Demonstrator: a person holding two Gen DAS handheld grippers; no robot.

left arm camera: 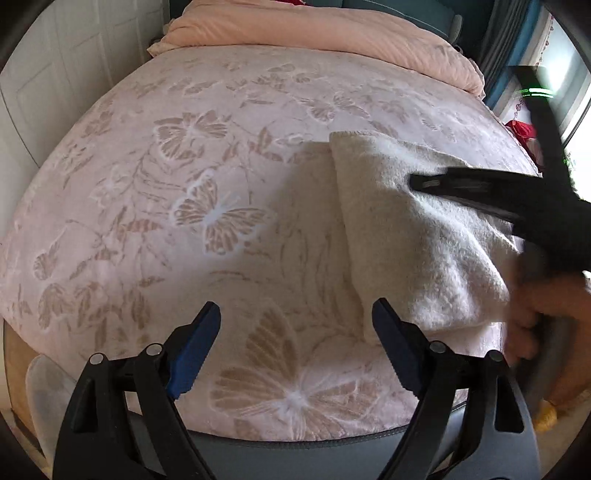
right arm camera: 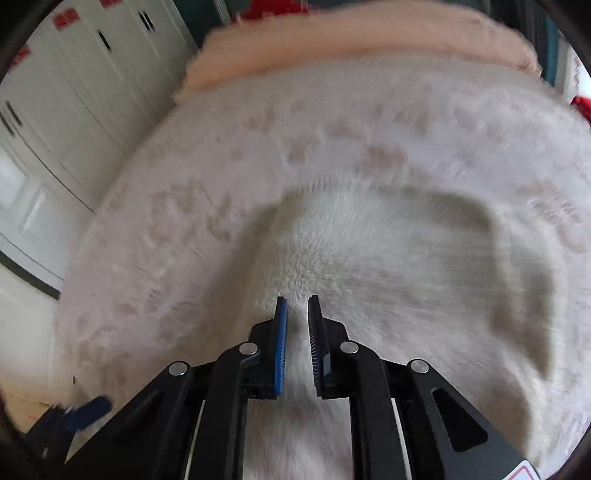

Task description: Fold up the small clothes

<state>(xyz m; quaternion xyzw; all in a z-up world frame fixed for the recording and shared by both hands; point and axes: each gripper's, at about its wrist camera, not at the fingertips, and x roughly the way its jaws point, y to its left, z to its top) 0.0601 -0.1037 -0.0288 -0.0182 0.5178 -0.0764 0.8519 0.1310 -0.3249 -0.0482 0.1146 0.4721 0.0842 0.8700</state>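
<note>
Item under work: a small cream-white fleecy garment (left arm camera: pixel 413 236), nap like terry or brushed knit, lying on the bed toward its right half as the left wrist view shows it. Outline roughly a long rectangle with one straight hemmed end (left arm camera: pixel 354 134) farthest from the cameras. It appears already doubled over — a layered edge runs along its left side. Which garment it is, I cannot tell.

Handling, as judgement: light, limp, no stiffness of its own — it will drape and sag from any single hold. The pile should give the ribbed pads good friction, so slipping is unlikely; dragging across the bed cover may snag pile on pile. Best taken at corners or along the hem, both layers pinched together, so that the fold keeps its line.

Support: a pale pink plush bedspread with raised beige butterfly motifs (left arm camera: pixel 221 221), soft and yielding. A peach folded blanket (left arm camera: pixel 332 33) lies across the far end. White panelled wardrobe doors (right arm camera: pixel 74 92) stand to the left.

Left gripper (left arm camera: pixel 295 343): jaws spread wide, nothing between them, hovering over bare bedspread just beside the garment's near corner.

Right gripper (right arm camera: pixel 297 321): jaws drawn in to a narrow gap, the white fabric lying between the blue pads (right arm camera: pixel 280 343). The right wrist view is motion-blurred, so whether the pads actually pinch the cloth I cannot tell.
</note>
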